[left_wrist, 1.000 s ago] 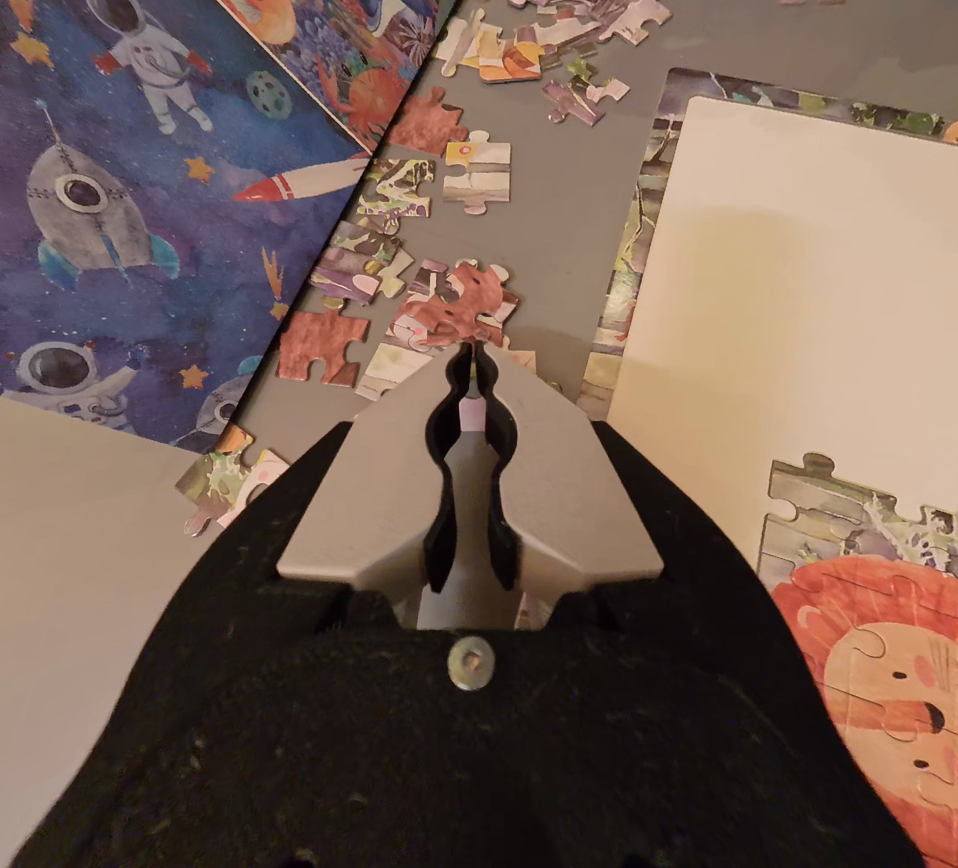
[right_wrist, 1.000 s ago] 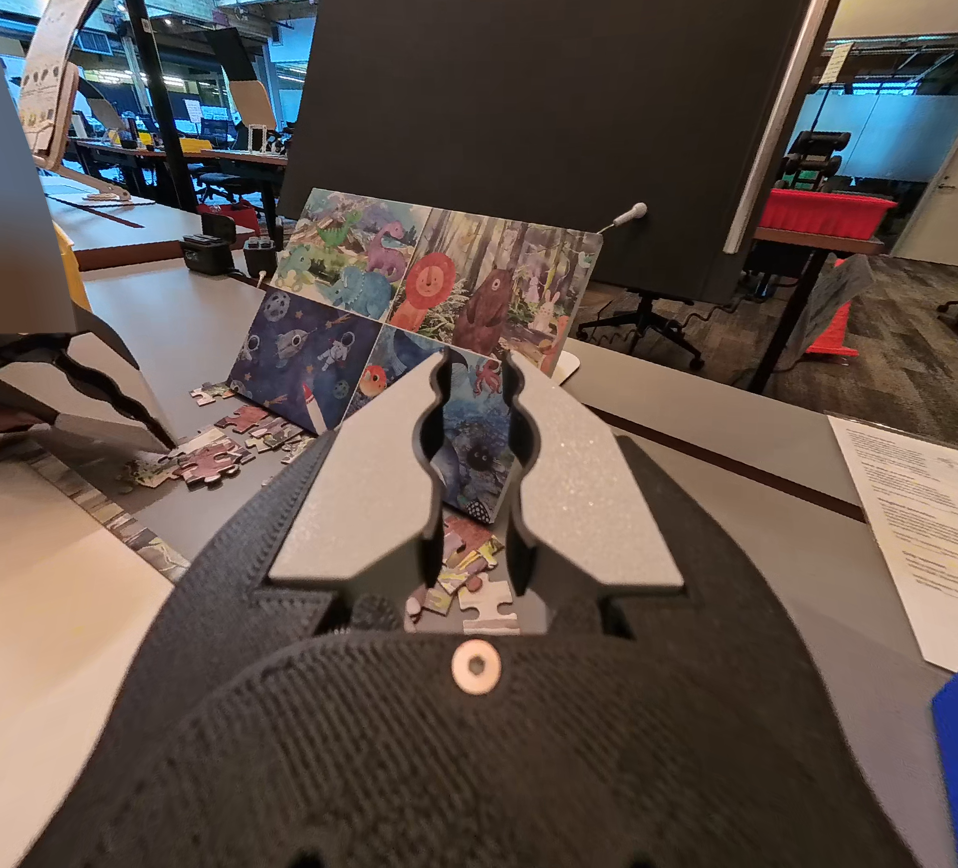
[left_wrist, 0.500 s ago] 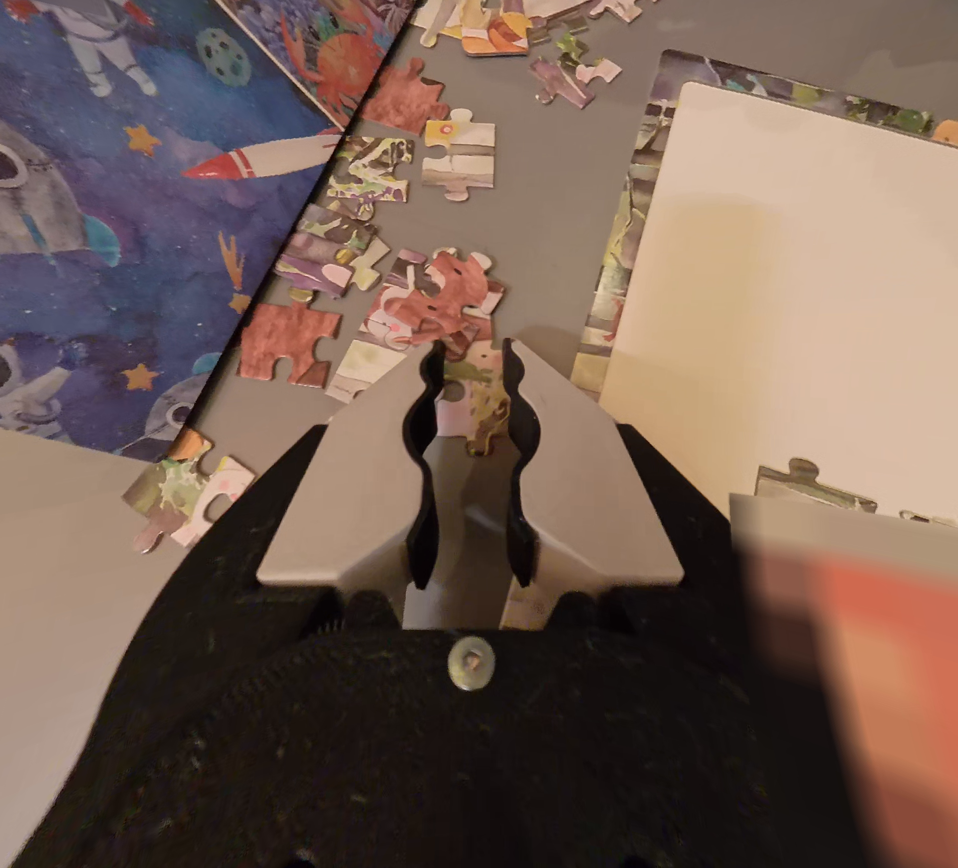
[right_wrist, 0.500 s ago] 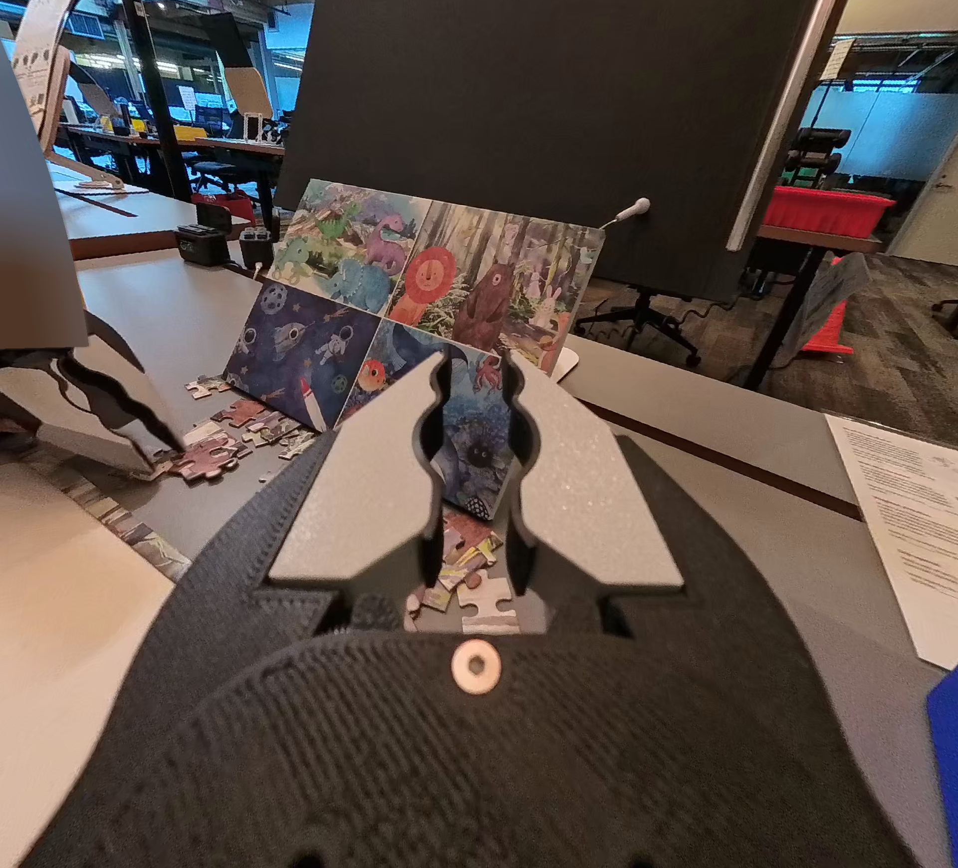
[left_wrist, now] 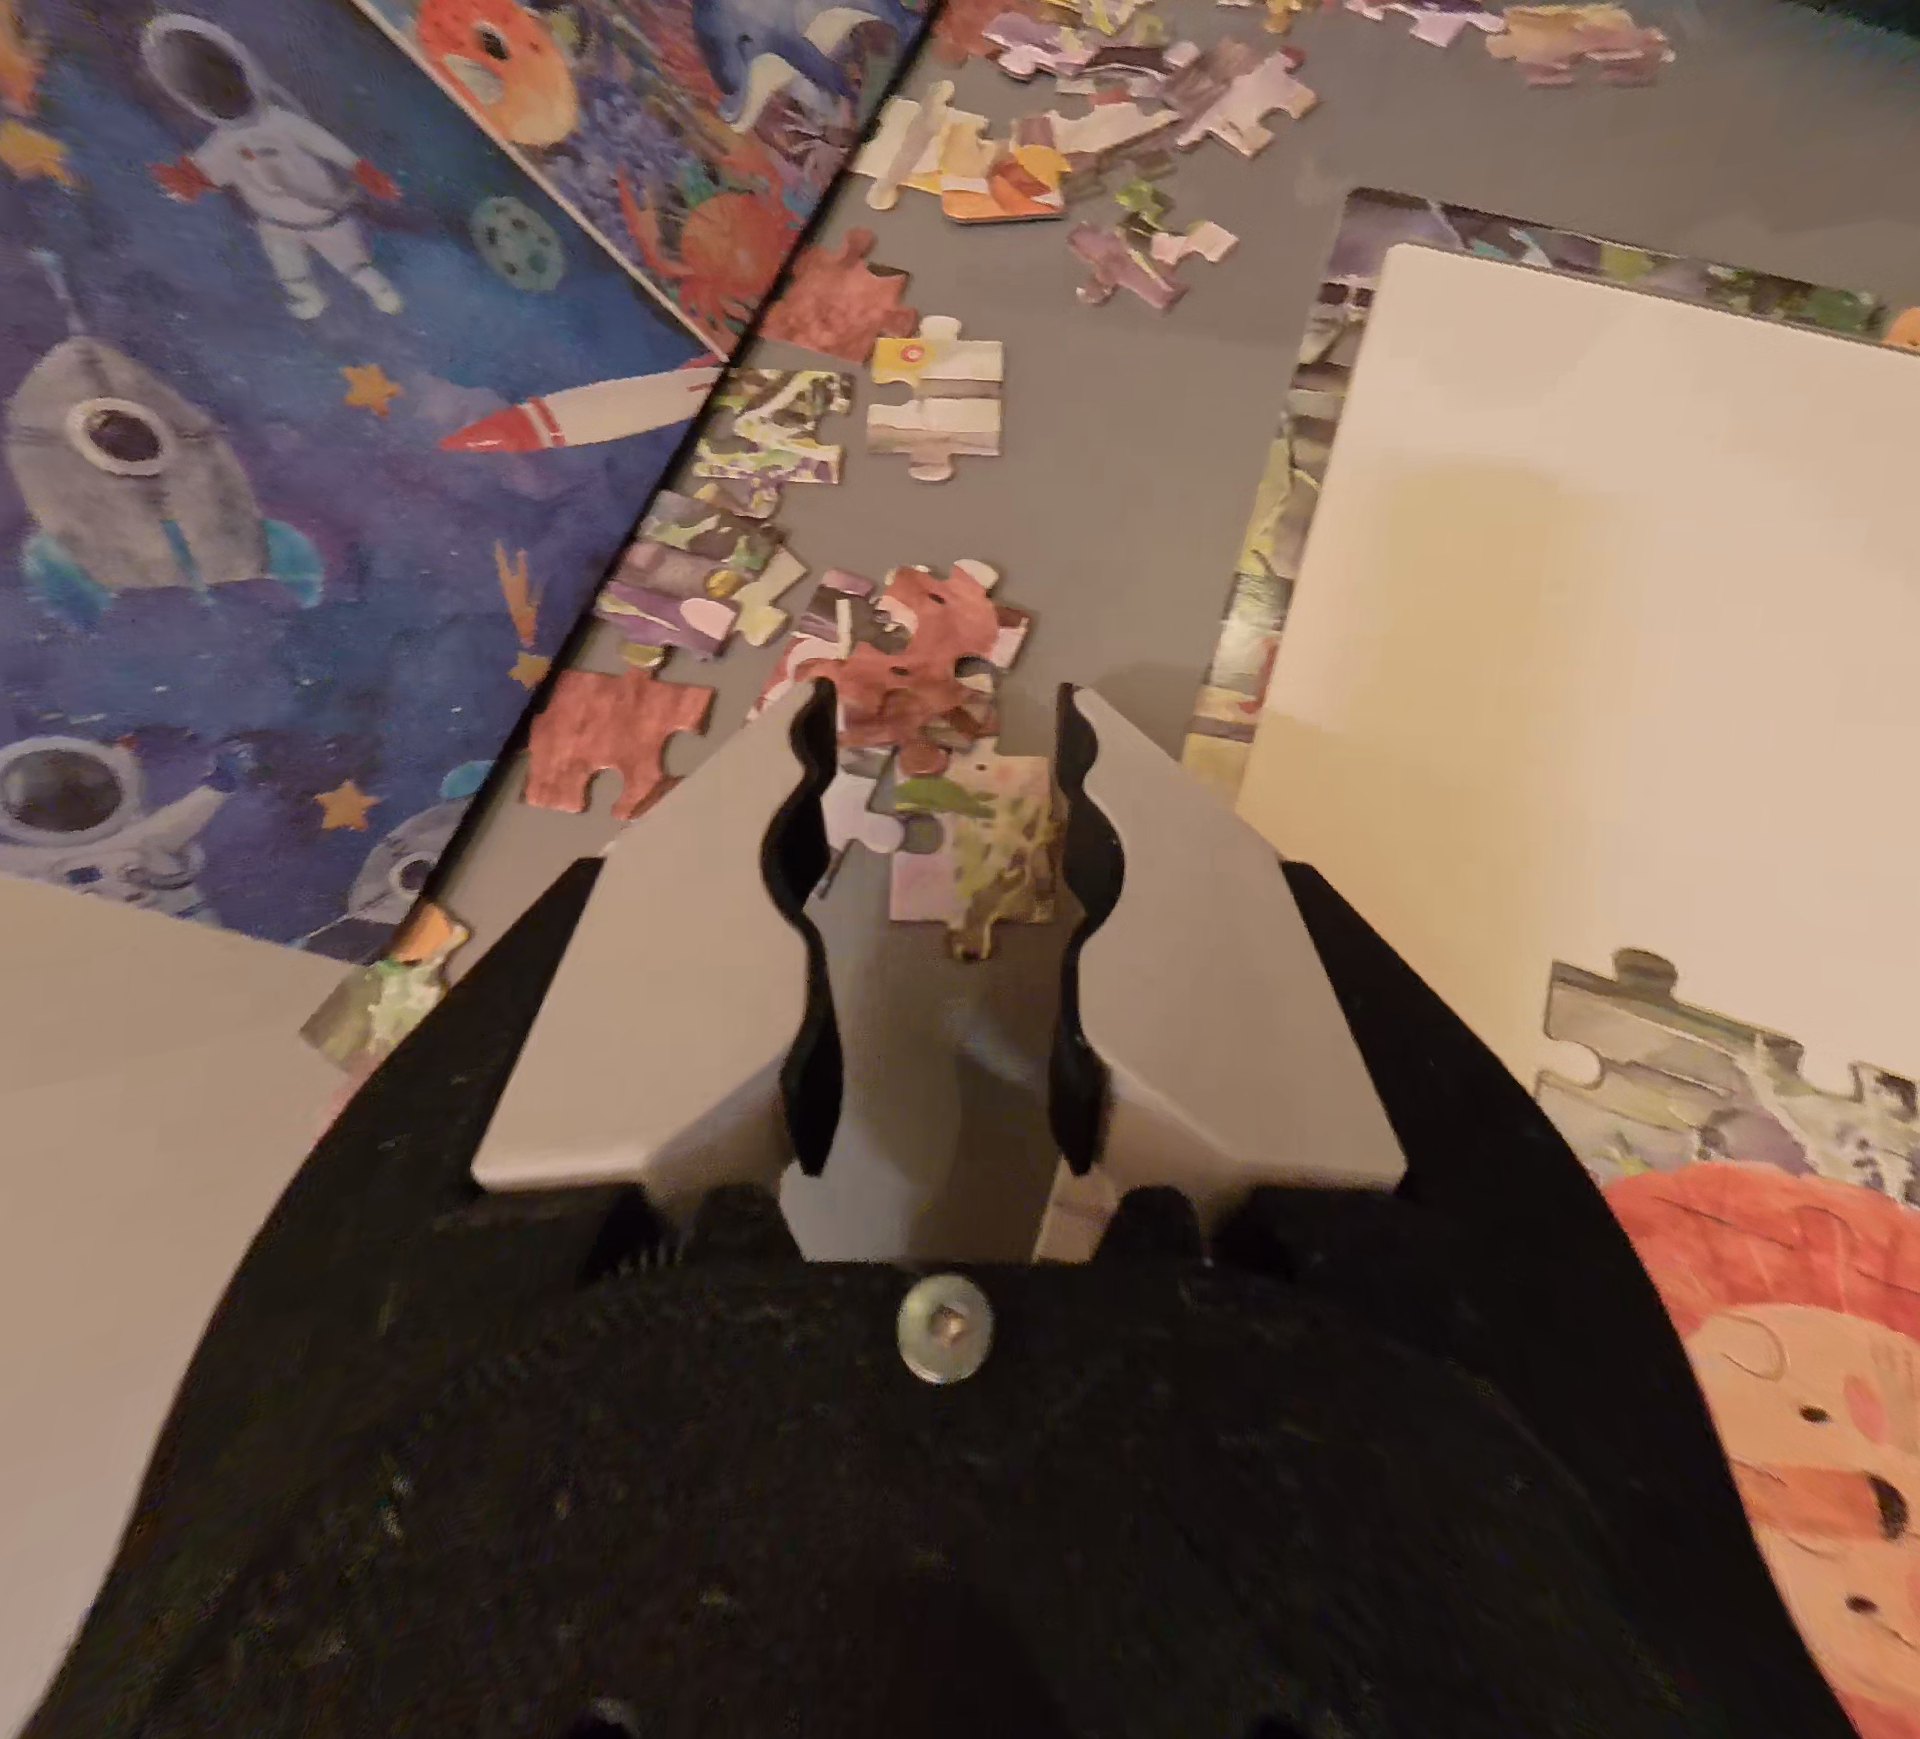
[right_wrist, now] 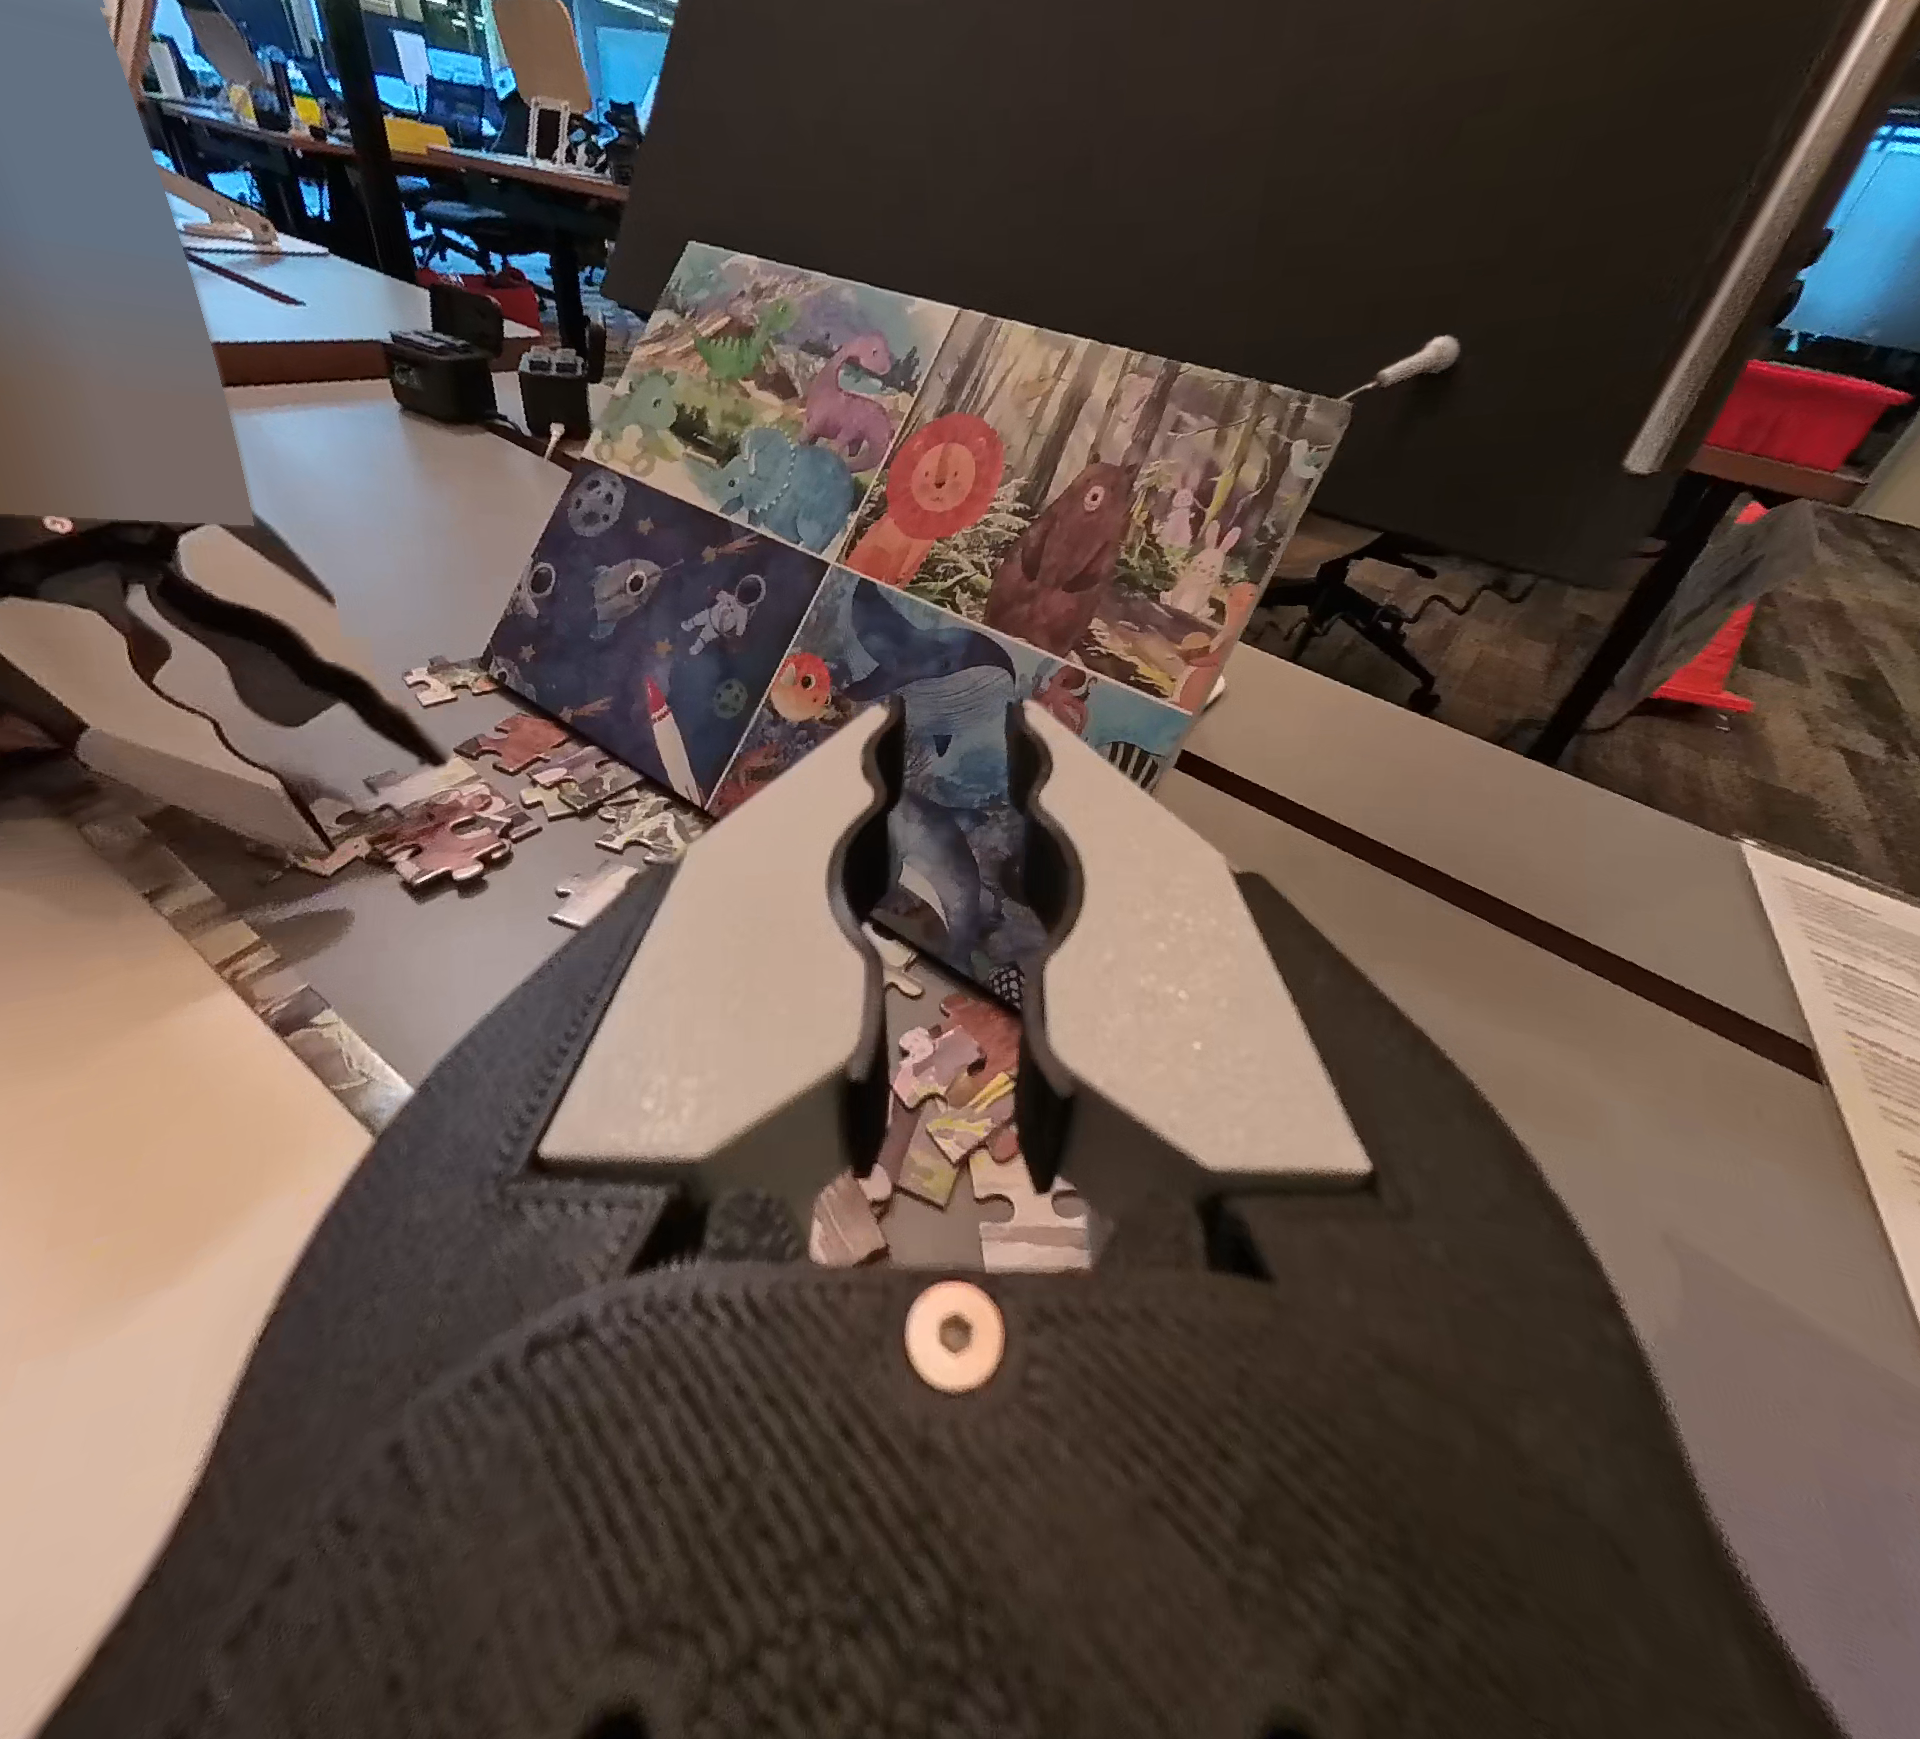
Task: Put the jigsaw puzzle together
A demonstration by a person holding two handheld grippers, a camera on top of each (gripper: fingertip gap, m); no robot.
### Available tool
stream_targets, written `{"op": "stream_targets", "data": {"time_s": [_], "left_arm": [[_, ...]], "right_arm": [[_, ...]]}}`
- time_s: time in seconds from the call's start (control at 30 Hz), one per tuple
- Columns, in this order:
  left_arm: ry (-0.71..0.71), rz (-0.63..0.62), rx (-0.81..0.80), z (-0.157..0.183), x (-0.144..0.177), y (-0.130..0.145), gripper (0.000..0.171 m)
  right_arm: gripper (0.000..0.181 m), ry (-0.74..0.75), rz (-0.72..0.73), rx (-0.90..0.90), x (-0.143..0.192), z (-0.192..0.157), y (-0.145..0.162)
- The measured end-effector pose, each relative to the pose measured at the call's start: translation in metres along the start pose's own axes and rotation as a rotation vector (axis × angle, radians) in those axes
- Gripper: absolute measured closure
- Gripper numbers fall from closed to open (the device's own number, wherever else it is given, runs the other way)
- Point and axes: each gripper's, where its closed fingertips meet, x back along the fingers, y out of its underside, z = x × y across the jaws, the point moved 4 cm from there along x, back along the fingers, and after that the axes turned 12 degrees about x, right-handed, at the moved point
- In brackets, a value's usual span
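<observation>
Loose puzzle pieces (left_wrist: 940, 650) scattered flat on grey table; lion section (left_wrist: 1787, 1274) assembled on white board (left_wrist: 1621, 609).

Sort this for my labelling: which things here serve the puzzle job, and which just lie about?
Job: loose pieces; puzzle tray; assembled lion section; reference picture board; left tool.
Lying about: printed sheet; red bin; black devices.

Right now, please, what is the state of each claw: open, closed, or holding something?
Left claw: open, holding nothing, over the loose puzzle pieces on the grey table.
Right claw: partly open, holding nothing.
</observation>
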Motion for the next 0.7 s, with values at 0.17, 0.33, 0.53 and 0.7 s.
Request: {"op": "stream_targets", "data": {"time_s": [0.17,0.33,0.53,0.7], "left_arm": [[0.013,0.018,0.018,-0.005,-0.004,-0.008,0.118],[0.014,-0.099,0.013,-0.005,-0.017,0.001,0.113],[-0.025,-0.072,-0.066,0.001,-0.015,0.000,0.150],[-0.046,-0.059,-0.099,0.003,-0.014,0.001,0.153]], "right_arm": [[0.164,-0.002,-0.015,0.003,-0.003,-0.001,0.005],[0.165,-0.010,-0.013,-0.053,-0.005,0.001,0.012],[0.165,-0.019,-0.010,-0.097,-0.006,0.002,0.016],[0.165,-0.022,-0.009,-0.078,-0.006,0.000,0.014]]}}
